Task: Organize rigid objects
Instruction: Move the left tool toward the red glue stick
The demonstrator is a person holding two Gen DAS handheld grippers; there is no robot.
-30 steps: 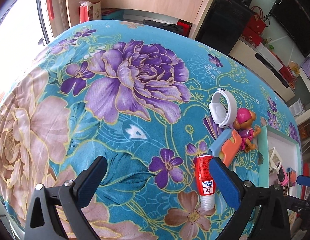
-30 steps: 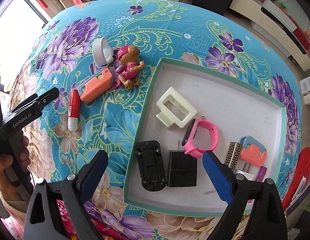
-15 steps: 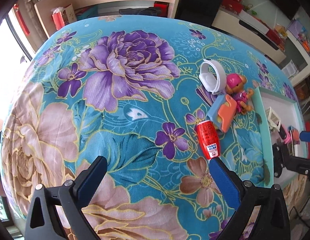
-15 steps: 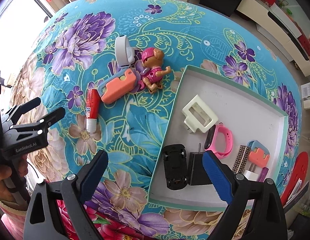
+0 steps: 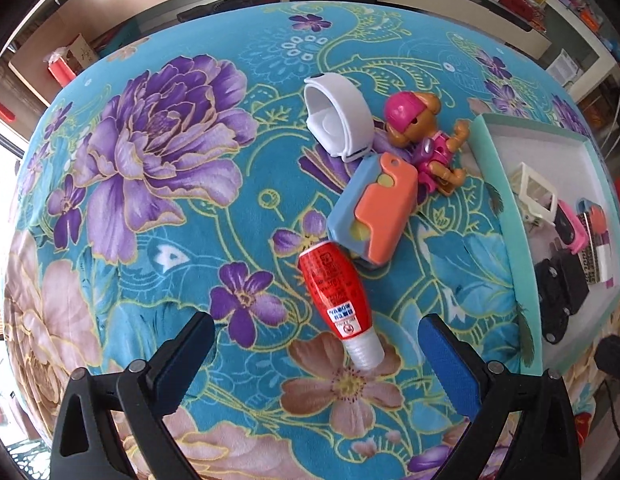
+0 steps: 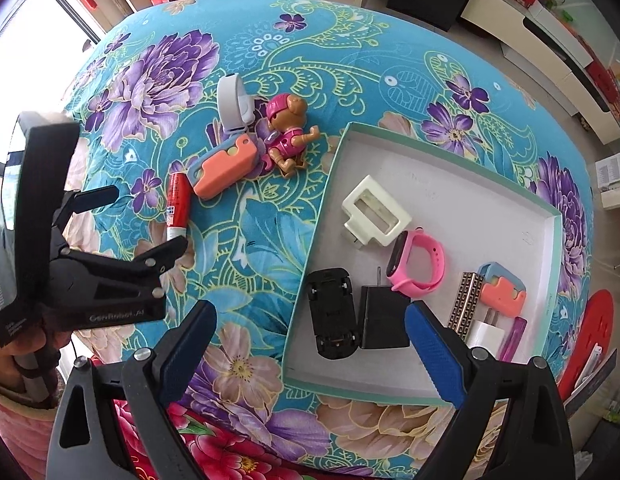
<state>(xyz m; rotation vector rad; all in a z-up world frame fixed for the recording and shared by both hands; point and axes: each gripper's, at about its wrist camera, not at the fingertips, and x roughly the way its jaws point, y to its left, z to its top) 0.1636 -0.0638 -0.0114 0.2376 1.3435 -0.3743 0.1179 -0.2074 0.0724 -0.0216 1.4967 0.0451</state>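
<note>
The left gripper, jaws spread wide and empty, hovers over a red glue tube lying between its fingers on the floral cloth, white cap toward the gripper, long axis running away toward an orange-and-blue case. The right gripper, equally wide, hangs above the tray.

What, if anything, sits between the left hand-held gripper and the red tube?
Nothing visible does. The left hand-held gripper is open, and the red tube lies on bare cloth, its white cap pointing between the fingers. The orange-and-blue case touches only its far end.
</note>
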